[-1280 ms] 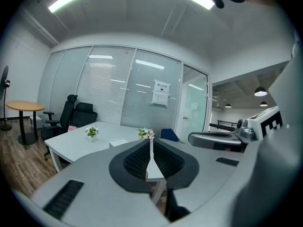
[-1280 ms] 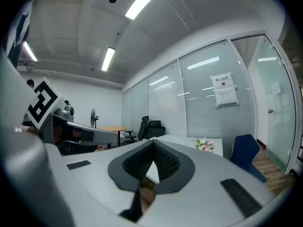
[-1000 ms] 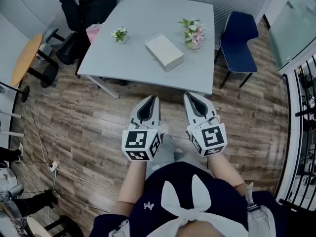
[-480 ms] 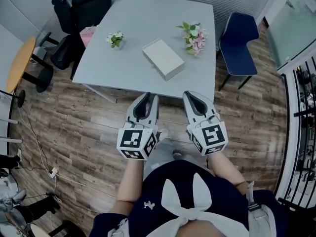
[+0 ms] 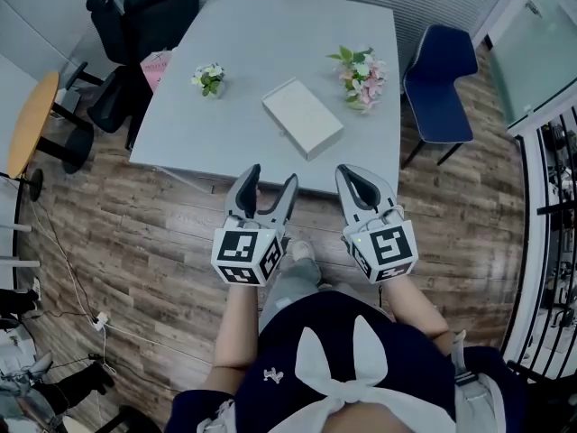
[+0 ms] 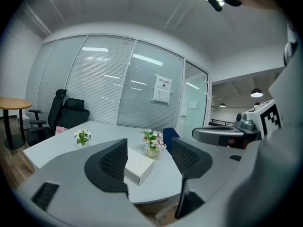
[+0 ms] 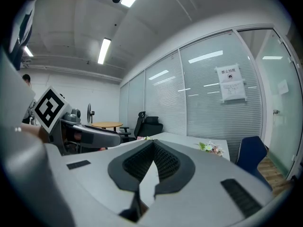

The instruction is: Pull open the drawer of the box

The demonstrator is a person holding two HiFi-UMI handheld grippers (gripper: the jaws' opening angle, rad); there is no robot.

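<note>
Since a second ago the left gripper (image 5: 270, 179) has changed most: its jaws, pressed together then, now stand wide apart and are opening, with nothing between them. Both grippers have also come closer to the counter's near edge.

Wood-plank floor (image 5: 135, 233) lies under everything. On it stands the large pale grey counter (image 5: 270, 34), with a blue chair (image 5: 439, 70) at its right side and black office chairs (image 5: 144, 16) at its far left corner. A round wooden table (image 5: 32, 124) sits well apart at the left.

The person holds both grippers side by side over the floor, just short of the counter's near edge and pointing at it. The right gripper (image 5: 358, 174) has its jaws closed on each other, holding nothing.

The white box (image 5: 303, 117) lies flat on the counter, turned askew, near the front edge and ahead of the two grippers, well apart from both. In the left gripper view it shows through the gap between the spread jaws, far beyond them. Its drawer cannot be made out.

A pink-flowered bouquet (image 5: 362, 66) stands to the box's right and a smaller flower pot (image 5: 208, 79) to its left, neither touching it.
</note>
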